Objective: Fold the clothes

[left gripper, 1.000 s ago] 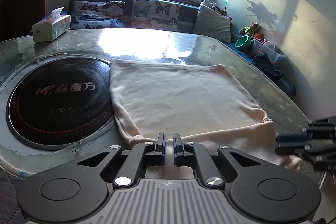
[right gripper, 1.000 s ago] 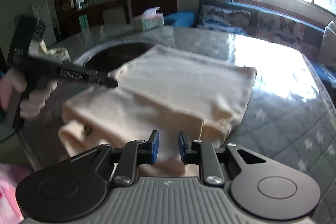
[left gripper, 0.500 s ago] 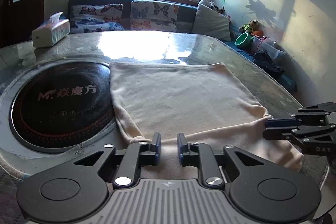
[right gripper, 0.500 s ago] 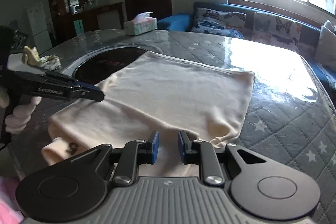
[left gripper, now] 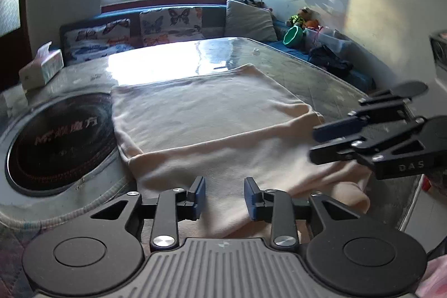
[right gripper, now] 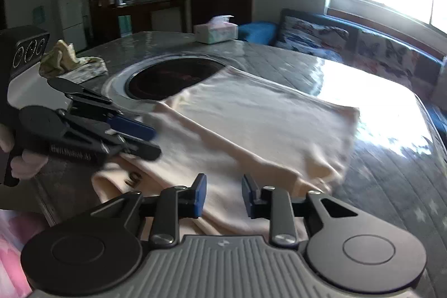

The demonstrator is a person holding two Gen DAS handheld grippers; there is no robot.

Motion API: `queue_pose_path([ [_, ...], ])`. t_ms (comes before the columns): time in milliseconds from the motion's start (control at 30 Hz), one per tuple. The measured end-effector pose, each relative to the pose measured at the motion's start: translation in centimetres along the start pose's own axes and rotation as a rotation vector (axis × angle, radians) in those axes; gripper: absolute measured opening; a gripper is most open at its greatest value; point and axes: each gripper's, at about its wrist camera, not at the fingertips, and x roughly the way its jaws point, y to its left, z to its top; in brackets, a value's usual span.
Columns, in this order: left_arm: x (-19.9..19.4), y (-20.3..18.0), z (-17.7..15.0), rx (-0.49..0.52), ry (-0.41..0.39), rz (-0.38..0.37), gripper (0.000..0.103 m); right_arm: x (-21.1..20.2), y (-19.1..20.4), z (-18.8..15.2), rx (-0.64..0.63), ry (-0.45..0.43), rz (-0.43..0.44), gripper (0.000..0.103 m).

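Note:
A cream garment (left gripper: 201,113) lies folded flat on the quilted table (left gripper: 321,74), its near layer rumpled toward the front edge. My left gripper (left gripper: 225,194) hovers over that near layer. Its jaws are opening and the pads press on nothing; the cloth only lies below the gap. In the right wrist view the garment (right gripper: 265,124) spreads ahead, and my right gripper (right gripper: 223,194) stands over its near corner. Its jaws are also opening, with no cloth pinched. Each gripper shows in the other's view: the right gripper (left gripper: 329,141) at the right, the left gripper (right gripper: 142,138) at the left.
A round black cooktop (left gripper: 58,141) is set into the table left of the garment, and a tissue box (left gripper: 42,69) stands beyond it. A crumpled rag (right gripper: 69,60) lies at the far left. A sofa with butterfly cushions (left gripper: 170,24) runs along the back.
Both pairs of jaws have spread apart from nearly shut. The left gripper has slid to the right along the garment's near edge, and the right gripper now looks closer in its view.

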Motion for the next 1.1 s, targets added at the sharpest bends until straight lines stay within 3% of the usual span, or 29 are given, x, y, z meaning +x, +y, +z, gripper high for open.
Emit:
queue_pose_path([
  [133, -0.3, 0.2, -0.5, 0.003, 0.007, 0.002, 0.034, 1.4, 0.6, -0.3, -0.008, 0.038, 0.018, 0.027],
  [300, -2.5, 0.6, -1.1, 0.032, -0.007, 0.001, 0.034, 0.1, 0.2, -0.7, 0.005, 0.039, 0.007, 0.028],
  [633, -5.4, -2.3, -4.1, 0.325, -0.026, 0.005, 0.035, -1.6, -0.2, -1.8, 0.009, 0.073, -0.008, 0.028],
  [967, -3.9, -4.4, -5.0, 0.484, -0.069, -0.014, 0.034, -4.0, 0.3, -2.3, -0.053, 0.081, -0.044, 0.035],
  [1100, -3.5, -4.0, -4.6, 0.466, -0.085, -0.030, 0.012, -4.7, 0.8, -2.7, -0.126, 0.097, -0.055, 0.039],
])
